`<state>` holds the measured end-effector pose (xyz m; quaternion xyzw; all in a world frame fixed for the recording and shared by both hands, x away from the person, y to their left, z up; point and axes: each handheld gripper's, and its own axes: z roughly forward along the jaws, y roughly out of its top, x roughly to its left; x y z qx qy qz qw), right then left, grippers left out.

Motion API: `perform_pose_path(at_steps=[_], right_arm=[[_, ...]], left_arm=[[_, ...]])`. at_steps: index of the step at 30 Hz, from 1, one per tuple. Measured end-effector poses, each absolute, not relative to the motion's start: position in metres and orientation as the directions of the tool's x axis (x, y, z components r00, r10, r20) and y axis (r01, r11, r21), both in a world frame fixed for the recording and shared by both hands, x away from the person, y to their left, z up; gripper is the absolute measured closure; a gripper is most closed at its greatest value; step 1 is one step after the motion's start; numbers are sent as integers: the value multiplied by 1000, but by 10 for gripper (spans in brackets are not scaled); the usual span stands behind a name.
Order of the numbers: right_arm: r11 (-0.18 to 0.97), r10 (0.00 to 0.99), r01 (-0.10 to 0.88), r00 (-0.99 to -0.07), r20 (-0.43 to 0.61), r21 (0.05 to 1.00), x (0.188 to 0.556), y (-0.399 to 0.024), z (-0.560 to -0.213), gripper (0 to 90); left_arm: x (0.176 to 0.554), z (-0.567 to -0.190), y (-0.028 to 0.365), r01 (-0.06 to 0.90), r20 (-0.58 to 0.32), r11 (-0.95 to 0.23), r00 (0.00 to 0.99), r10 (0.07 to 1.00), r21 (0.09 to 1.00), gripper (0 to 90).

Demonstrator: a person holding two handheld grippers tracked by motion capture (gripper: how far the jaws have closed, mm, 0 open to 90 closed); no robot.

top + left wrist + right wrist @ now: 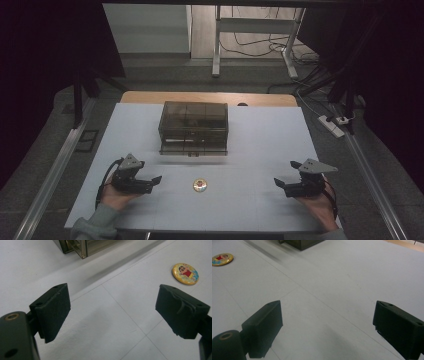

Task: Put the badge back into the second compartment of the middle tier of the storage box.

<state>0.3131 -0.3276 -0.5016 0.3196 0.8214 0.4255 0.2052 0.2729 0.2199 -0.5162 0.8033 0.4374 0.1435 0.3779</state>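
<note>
A small round yellow badge [199,185] with a cartoon figure lies flat on the white table [260,145], between my two grippers. My left gripper [152,182] rests near the front left, held in a hand, jaws wide apart with nothing between them. In the left gripper view the badge [185,273] lies ahead to the right, beyond the black pads [53,308]. My right gripper [280,185] sits at the front right, also open and empty. The right gripper view has the badge [222,259] far off at the upper left.
A dark see-through plastic box [194,128] with a closed lid stands at the table's middle back; its corner [80,247] appears in the left gripper view. Beyond the table are a desk frame [255,35], cables and a power strip [332,125] on the floor.
</note>
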Motion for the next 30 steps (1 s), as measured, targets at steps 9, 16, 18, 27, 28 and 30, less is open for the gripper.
perform_pose_path(at_steps=[9,16,18,27,28,30], right_arm=[[438,692,353,-719,-59,827,315,-327,-504,97],[448,689,336,-720,-81,828,312,-325,-502,108],[445,688,337,-722,-75,830,313,-325,-502,110],[461,675,327,-733,-86,825,315,-322,-504,117],[459,675,326,-733,-85,826,316,-322,-504,117],[460,674,327,-734,-84,825,316,-322,-504,117]], left_arm=[[273,-517,222,599,-103,-327,572,814,731,126],[271,-515,220,592,-98,-334,578,810,734,125],[270,-514,220,590,-94,-334,577,811,735,125],[270,-508,222,590,-96,-326,571,816,739,125],[270,-508,222,590,-96,-326,571,816,739,125],[270,-506,222,586,-95,-327,574,813,741,125]])
